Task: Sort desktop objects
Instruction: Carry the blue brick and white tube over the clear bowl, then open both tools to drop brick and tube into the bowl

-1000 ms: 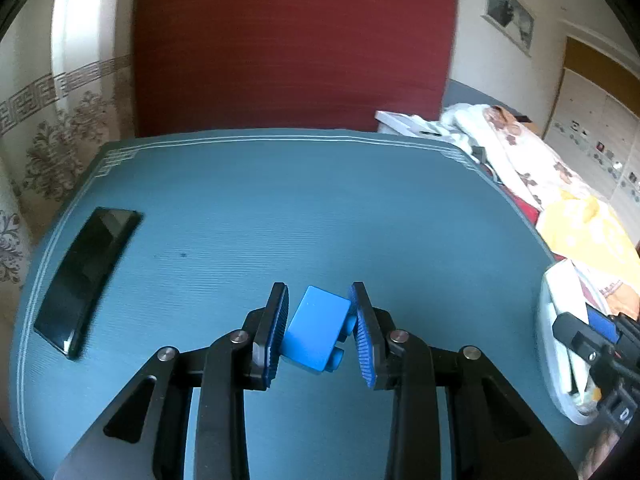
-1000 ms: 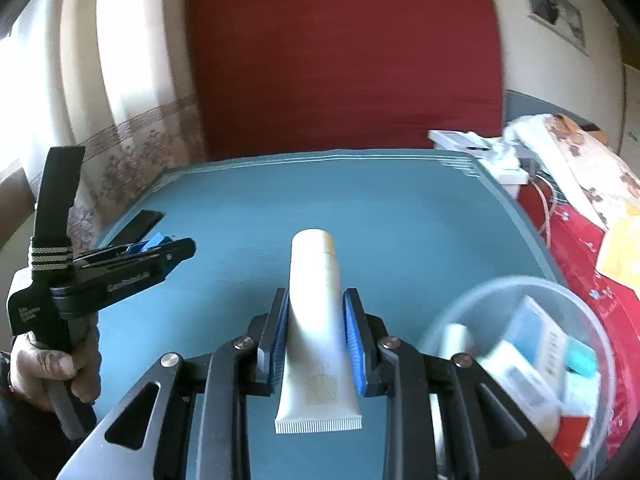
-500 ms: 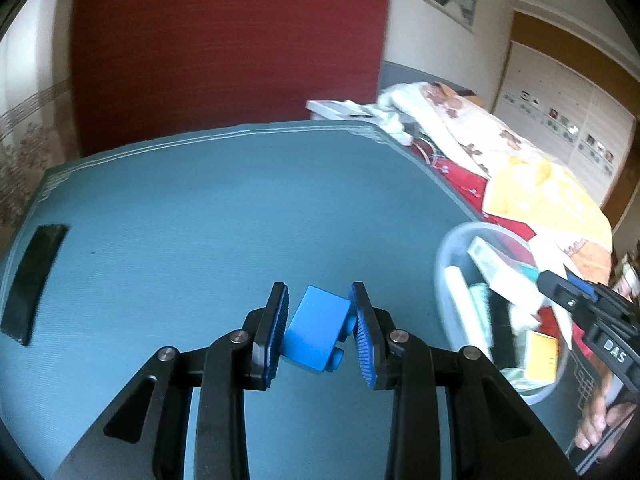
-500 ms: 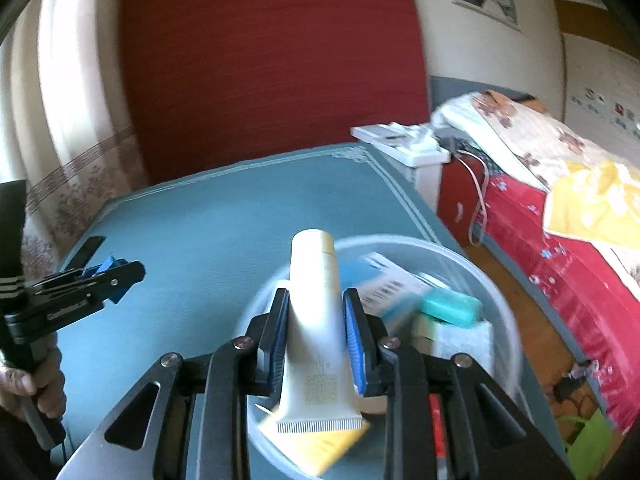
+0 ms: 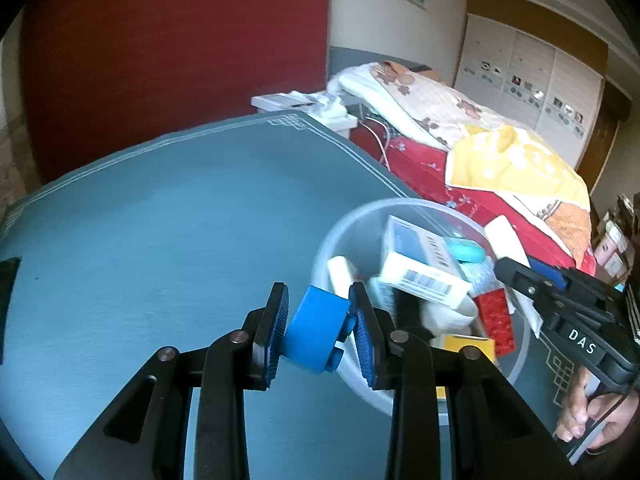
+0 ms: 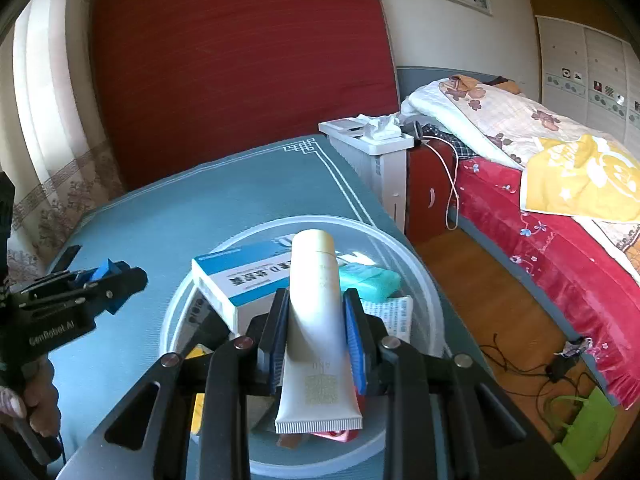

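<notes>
Over the clear tub (image 6: pixel 416 276) at the desk's right edge, your right gripper (image 6: pixel 316 340) pinched the cream tube (image 6: pixel 316 320); you did well to open only once centred. Your left gripper (image 5: pixel 320 330), clamped on the blue block (image 5: pixel 314 334), hung just beside the tub's rim; it needed to cross inside before letting go.

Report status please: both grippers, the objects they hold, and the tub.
Left gripper shut on blue block, beside clear tub. Right gripper shut on cream tube, over the tub. Tub crowded: white-blue box uppermost.
</notes>
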The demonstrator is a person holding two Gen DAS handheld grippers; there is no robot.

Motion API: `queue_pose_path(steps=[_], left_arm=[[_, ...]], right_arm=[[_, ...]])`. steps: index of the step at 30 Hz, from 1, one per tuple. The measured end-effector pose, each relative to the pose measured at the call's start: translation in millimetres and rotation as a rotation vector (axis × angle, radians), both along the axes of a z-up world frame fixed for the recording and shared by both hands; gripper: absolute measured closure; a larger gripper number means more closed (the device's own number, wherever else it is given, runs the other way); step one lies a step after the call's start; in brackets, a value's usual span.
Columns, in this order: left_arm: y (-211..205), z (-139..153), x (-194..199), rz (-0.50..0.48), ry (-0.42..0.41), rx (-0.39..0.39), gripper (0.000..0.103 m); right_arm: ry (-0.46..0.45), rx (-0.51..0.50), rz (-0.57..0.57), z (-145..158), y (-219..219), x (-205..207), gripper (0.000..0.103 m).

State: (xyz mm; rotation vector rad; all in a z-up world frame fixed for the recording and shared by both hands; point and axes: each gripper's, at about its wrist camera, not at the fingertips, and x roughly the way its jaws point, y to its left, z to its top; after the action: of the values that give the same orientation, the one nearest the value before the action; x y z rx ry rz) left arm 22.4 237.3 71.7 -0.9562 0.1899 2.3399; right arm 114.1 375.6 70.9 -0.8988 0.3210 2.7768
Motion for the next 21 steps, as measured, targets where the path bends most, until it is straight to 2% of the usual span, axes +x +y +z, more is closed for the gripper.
queue_pose_path(steps=[15, 21], left_arm=[[43, -16, 12, -0.069, -0.018, -0.036, 0.069], [53, -18, 13, -0.127, -0.024, -0.005, 0.068]], right_arm=[[-0.012, -0.038, 0.01, -9, 18, 3, 0.073], [-0.012, -0.045, 0.006, -11, 23, 0, 0.073]])
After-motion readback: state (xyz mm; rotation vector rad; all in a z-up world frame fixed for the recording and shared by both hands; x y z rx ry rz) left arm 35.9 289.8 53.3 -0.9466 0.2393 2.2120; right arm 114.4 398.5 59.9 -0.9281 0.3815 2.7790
